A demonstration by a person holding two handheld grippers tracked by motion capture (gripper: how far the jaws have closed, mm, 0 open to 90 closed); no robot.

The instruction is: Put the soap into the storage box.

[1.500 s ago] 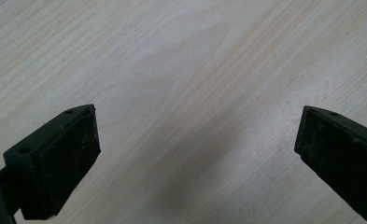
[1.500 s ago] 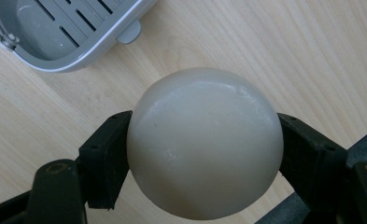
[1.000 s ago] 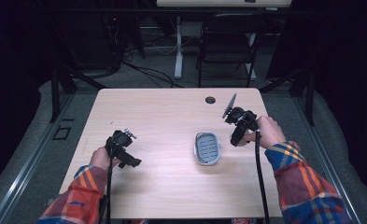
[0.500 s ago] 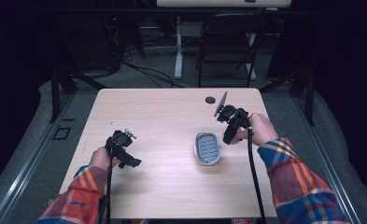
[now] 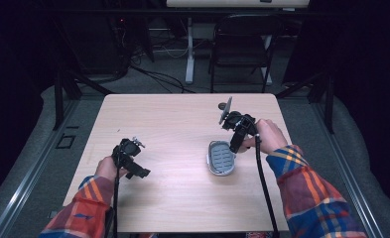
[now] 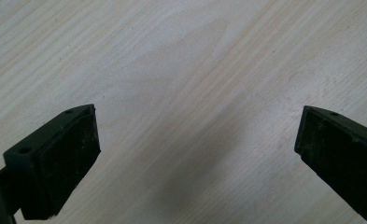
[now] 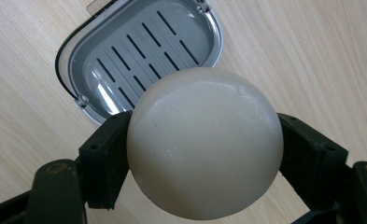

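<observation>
A grey slotted soap dish (image 5: 220,158) lies on the wooden table (image 5: 172,119), right of centre. My right gripper (image 5: 233,145) hovers at the dish's far right edge, shut on a round cream soap bar (image 7: 204,144). In the right gripper view the soap sits between the black fingers (image 7: 104,158), with the empty dish (image 7: 139,56) just beyond and below it. My left gripper (image 5: 139,171) rests low over the table's left front part, well apart from the dish. Its jaws (image 6: 197,135) stand wide open over bare wood.
Two forearms in plaid sleeves come in from the table's front edge, and a cable (image 5: 262,178) trails from the right gripper. A dark chair (image 5: 242,44) and desk legs stand on the floor behind the table.
My right gripper has carried the soap leftwards, from the table's right side to the far right edge of the dish. The left gripper has stayed put.
</observation>
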